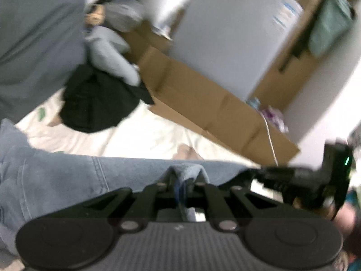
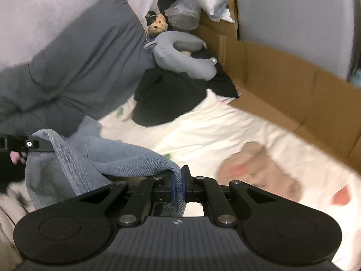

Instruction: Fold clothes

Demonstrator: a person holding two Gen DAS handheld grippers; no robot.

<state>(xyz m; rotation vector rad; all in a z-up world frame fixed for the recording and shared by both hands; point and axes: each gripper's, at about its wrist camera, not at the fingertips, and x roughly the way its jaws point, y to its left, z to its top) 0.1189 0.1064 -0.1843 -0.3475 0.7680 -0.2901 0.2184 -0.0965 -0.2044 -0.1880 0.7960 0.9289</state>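
A pair of blue jeans (image 1: 67, 176) is stretched across the white printed bedsheet (image 1: 144, 135), held up between both grippers. My left gripper (image 1: 181, 186) is shut on a fold of the denim edge. My right gripper (image 2: 178, 184) is shut on another edge of the jeans (image 2: 126, 158), which drape off to the left. The right gripper's body (image 1: 315, 180) shows at the right of the left wrist view, and the left gripper's finger (image 2: 22, 145) shows at the left edge of the right wrist view.
A black garment (image 2: 167, 97) lies on the sheet behind, with a grey neck pillow (image 2: 180, 54) and a teddy bear (image 2: 158, 24) past it. A dark grey pillow (image 2: 79, 67) is at the left. Flattened cardboard (image 2: 282, 85) lines the right side against a grey wall.
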